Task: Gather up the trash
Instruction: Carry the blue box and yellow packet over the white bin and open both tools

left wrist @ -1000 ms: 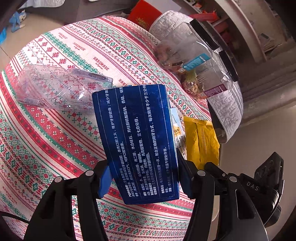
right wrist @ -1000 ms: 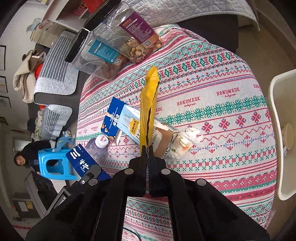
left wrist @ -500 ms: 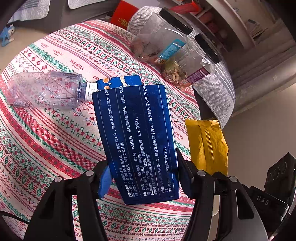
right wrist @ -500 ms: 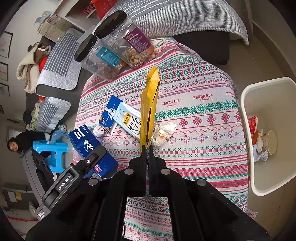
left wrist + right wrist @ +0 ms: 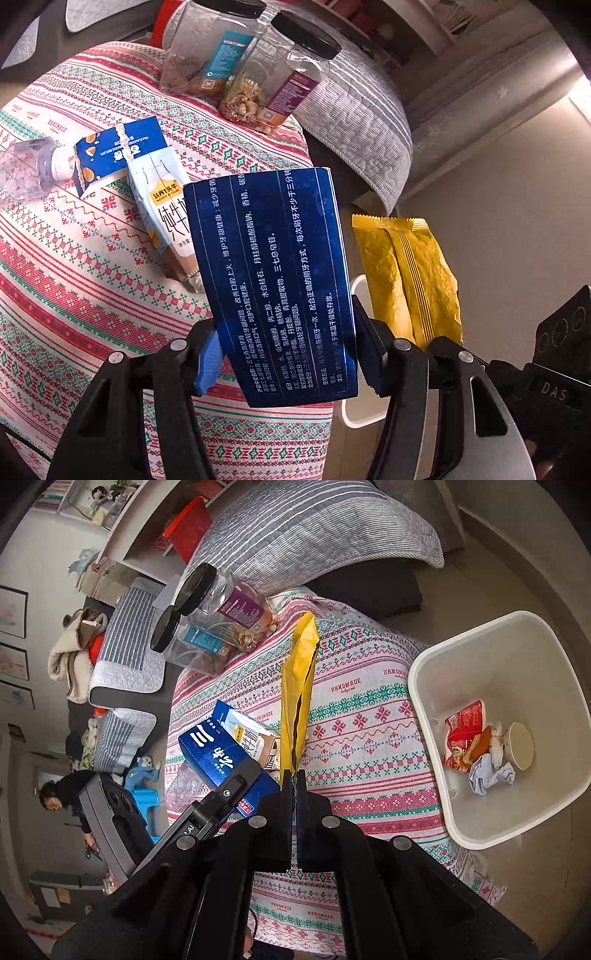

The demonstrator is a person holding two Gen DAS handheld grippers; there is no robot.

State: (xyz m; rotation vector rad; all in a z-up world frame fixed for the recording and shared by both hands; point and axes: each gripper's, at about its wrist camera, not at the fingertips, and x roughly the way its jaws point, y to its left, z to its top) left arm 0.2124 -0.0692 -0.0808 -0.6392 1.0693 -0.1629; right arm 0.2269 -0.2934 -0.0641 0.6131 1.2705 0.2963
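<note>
Blue toothpaste box [image 5: 273, 288] is sitting clamped between the left gripper's [image 5: 286, 354] fingers, raised above the patterned tablecloth [image 5: 74, 266]. Beside it, the right gripper [image 5: 295, 775], fingers pressed together, is pinching a yellow snack wrapper [image 5: 297, 686] by its lower end. A white bin [image 5: 480, 834] holding scraps is standing just beside the table, while a milk carton [image 5: 162, 206] is lying on the cloth.

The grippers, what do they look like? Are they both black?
Mostly, yes. The left gripper has chunky black plastic arms with silver rivets and blue ribbed pads. The right gripper is black too, with silver rivets. Its grey and black body, seen from the left camera, reads "DAS" in pale letters.
</note>
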